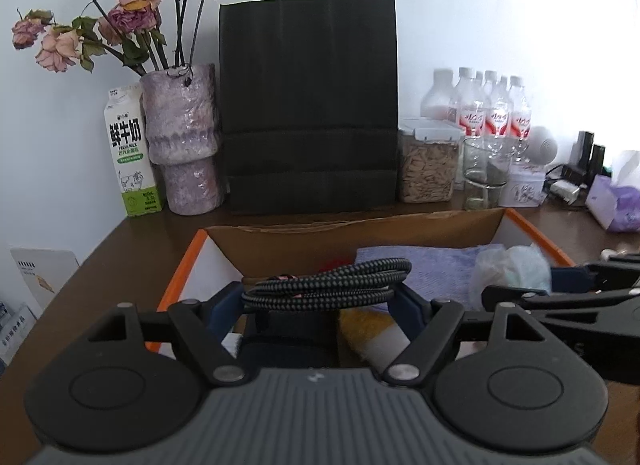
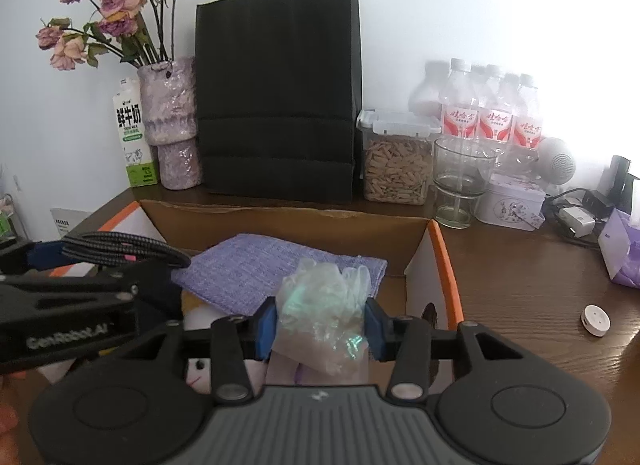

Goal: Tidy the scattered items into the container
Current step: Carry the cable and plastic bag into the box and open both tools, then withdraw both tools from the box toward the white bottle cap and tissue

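Note:
My left gripper [image 1: 320,297] is shut on a coiled black braided cable [image 1: 328,283] and holds it above the open cardboard box [image 1: 352,231]. My right gripper [image 2: 322,325] is shut on a clear crumpled plastic bag [image 2: 324,301], also above the box [image 2: 288,221]. A purple cloth [image 2: 280,269] lies inside the box; it also shows in the left wrist view [image 1: 424,269]. In the right wrist view the left gripper and its cable [image 2: 120,251] are at the left. In the left wrist view the plastic bag [image 1: 512,269] is at the right.
Behind the box stand a black paper bag [image 1: 308,105], a vase of dried roses [image 1: 184,137], a milk carton [image 1: 132,153], a jar of seeds [image 2: 396,161], a glass [image 2: 460,181], water bottles [image 2: 492,113] and a tin [image 2: 512,201]. A white round disc [image 2: 595,319] and a tissue box [image 2: 620,253] lie right.

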Tool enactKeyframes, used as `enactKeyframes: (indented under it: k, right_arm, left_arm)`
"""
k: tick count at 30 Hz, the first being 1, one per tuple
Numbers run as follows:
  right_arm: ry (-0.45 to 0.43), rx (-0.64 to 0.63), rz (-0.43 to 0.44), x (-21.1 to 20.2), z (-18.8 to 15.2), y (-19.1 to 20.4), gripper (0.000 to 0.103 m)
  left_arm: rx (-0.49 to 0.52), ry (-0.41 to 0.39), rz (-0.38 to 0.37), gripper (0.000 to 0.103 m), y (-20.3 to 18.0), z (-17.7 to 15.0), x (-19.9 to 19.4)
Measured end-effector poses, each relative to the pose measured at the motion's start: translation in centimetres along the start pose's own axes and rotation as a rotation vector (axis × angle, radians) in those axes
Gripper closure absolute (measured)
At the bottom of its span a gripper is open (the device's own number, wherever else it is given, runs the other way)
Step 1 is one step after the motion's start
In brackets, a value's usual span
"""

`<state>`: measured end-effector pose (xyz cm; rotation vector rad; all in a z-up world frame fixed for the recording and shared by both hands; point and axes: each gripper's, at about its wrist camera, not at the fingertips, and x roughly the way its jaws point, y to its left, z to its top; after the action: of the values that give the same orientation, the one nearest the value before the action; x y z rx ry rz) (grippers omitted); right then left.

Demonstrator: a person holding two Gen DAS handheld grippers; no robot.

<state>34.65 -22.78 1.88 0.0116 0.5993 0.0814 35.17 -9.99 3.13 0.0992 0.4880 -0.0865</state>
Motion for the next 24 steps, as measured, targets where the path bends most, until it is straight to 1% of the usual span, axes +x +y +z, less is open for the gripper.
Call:
enactKeyframes:
  k: [1, 3, 4, 5, 6, 7, 9, 11, 19, 24]
  right_arm:
    - [0.009, -0.004, 0.004, 0.2, 0.0, 0.0, 0.044]
    - [0.027, -0.016, -0.007, 0.5, -0.3, 0.2, 0.014]
    - [0.021, -0.019, -0.018, 0.4, -0.4, 0.2, 0.011]
    - [0.017, -0.022, -0.02, 0.3, -0.5, 0.2, 0.01]
    - [0.017, -0.02, -0.018, 0.2, -0.5, 0.2, 0.01]
    - [0.018, -0.016, -0.013, 0.0, -0.5, 0.1, 0.009]
    - [0.015, -0.009, -0.008, -0.5, -0.5, 0.0, 0.005]
    - [0.004, -0.004, -0.009, -1.2, -0.5, 0.0, 0.002]
    - [-0.044, -0.007, 0.007, -4.7, -0.3, 0.8, 0.001]
    - [-0.078, -0.026, 0.012, -8.2, -1.6, 1.3, 0.0]
  left_arm:
    - [0.008, -0.007, 0.019, 0.023, -0.1, -0.2, 0.2]
    - [0.016, 0.003, 0.054, 0.023, -0.1, -0.4, 0.4]
    - [0.013, 0.003, 0.07, 0.022, 0.0, -0.5, 0.4]
    - [0.008, -0.004, 0.081, 0.016, 0.1, -0.5, 0.2]
    - [0.002, -0.004, 0.091, 0.006, 0.3, -0.4, 0.1]
    - [-0.007, -0.014, 0.106, 0.001, 0.5, -0.4, -0.1]
    - [-0.017, -0.038, 0.129, 0.0, 0.8, -0.2, -0.7]
    - [-0.02, -0.041, 0.139, 0.0, 1.1, 0.1, -1.3]
    - [-0.034, -0.047, 0.132, 0.0, 1.8, 0.2, -4.0]
    - [-0.024, -0.055, 0.11, 0.0, 2.3, -0.7, -7.0]
